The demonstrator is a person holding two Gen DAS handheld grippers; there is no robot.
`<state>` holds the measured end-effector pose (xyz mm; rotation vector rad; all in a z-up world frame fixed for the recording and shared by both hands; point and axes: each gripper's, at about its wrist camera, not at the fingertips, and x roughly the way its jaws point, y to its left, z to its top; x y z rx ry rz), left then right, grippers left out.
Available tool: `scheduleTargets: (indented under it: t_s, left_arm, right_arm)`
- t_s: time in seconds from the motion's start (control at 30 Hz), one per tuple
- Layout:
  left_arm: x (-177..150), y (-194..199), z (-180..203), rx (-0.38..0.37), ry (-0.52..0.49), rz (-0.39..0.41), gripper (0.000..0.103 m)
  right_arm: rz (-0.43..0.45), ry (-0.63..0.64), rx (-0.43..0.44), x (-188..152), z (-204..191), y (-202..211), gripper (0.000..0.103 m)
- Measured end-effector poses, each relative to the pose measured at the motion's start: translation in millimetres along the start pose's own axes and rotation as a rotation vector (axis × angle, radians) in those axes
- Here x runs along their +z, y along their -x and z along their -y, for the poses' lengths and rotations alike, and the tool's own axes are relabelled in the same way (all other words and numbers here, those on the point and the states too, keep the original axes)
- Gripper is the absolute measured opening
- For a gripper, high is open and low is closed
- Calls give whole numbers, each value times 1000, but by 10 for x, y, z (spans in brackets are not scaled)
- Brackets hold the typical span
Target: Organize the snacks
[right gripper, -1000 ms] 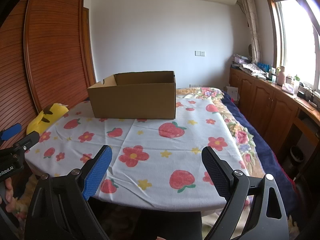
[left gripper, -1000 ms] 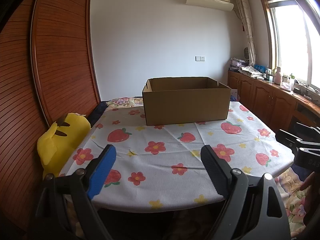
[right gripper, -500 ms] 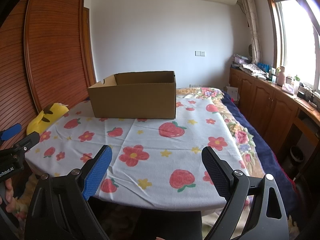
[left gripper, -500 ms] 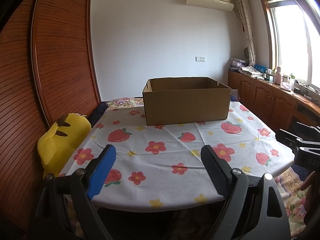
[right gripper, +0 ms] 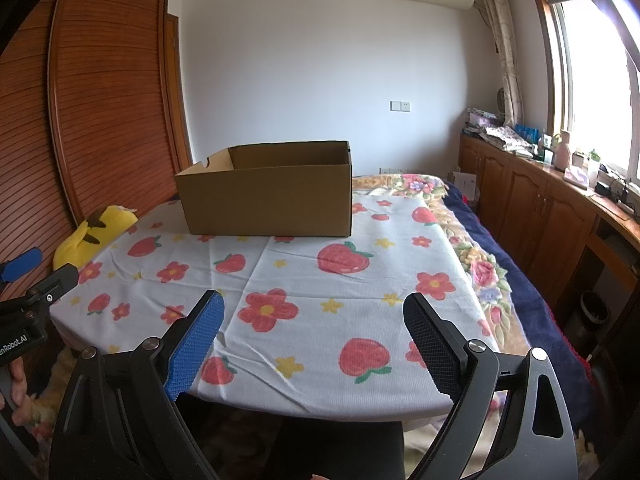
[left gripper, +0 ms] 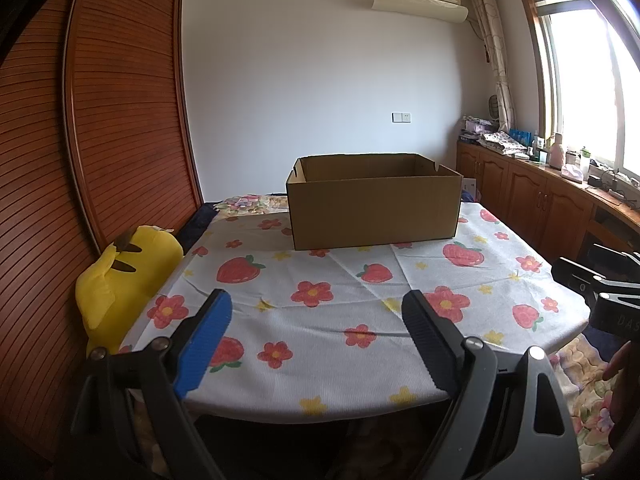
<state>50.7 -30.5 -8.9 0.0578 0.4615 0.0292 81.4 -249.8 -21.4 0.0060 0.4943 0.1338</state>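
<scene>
Nothing had moved since the earlier frames. We held our left tool (left gripper: pixel 316 336) and right tool (right gripper: pixel 314 340) spread, empty, facing the open brown cardboard box (left gripper: pixel 374 200) on the strawberry-print cloth-covered surface (left gripper: pixel 340 320); no snacks showed.

The cardboard box (left gripper: pixel 374 210) stands with its near wall toward both cameras, so its floor and any contents are hidden. At the left edge of the right wrist view, the left gripper (right gripper: pixel 30 276) is cut off, its printed label only partly readable, and the hand (right gripper: pixel 16 384) below it shows only fingers. At the right edge of the left wrist view, the right gripper (left gripper: pixel 596 280) is likewise cropped. The items on the wooden counter (right gripper: pixel 568 192) at the right are too small to identify. The yellow plush toy (left gripper: pixel 120 280) is partly hidden behind the table edge.
</scene>
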Motion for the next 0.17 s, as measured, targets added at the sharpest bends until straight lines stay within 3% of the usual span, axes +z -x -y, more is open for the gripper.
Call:
scheduleTargets:
  t_s: [0.17]
  left_arm:
    - [0,-1,1,1,0,1,88]
  right_arm:
    - [1,0,-1,3,-10,-6,93]
